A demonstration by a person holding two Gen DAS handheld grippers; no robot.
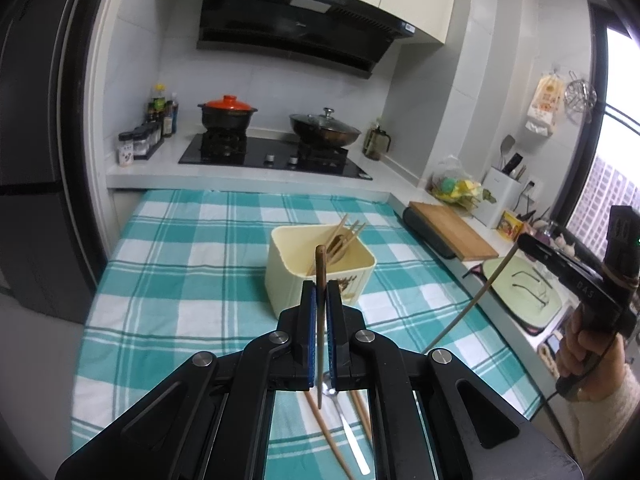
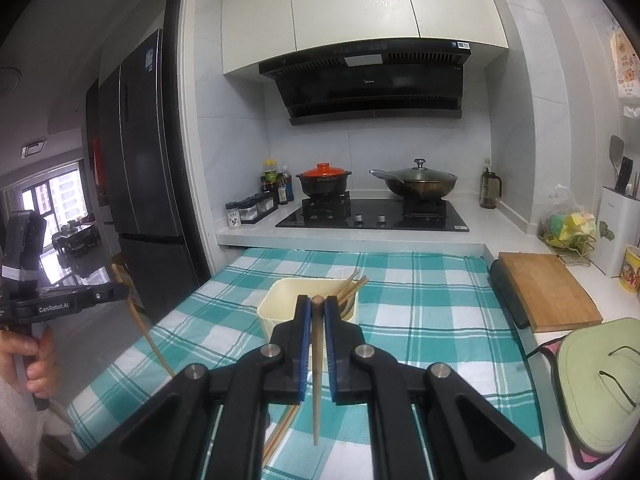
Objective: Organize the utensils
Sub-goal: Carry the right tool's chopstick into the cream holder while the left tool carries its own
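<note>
A cream utensil box point(image 1: 320, 270) stands on the teal checked cloth point(image 1: 180, 248) with several wooden utensils leaning in it; it also shows in the right wrist view point(image 2: 280, 300). My left gripper point(image 1: 320, 286) is shut on a brown wooden chopstick point(image 1: 320, 320), held upright just in front of the box. My right gripper point(image 2: 317, 302) is shut on a pale chopstick point(image 2: 316, 380), also held near the box. The right gripper shows at the right of the left wrist view point(image 1: 524, 242). Below the left gripper lie wooden chopsticks point(image 1: 324, 432) and a metal spoon point(image 1: 348, 428).
A stove point(image 2: 372, 216) with a red-lidded pot point(image 2: 324, 180) and a wok point(image 2: 416, 182) sits behind the cloth. A wooden cutting board point(image 2: 548, 288), a green lid point(image 2: 600, 384) and a knife block point(image 2: 618, 232) line the right counter. A fridge point(image 2: 140, 184) stands left.
</note>
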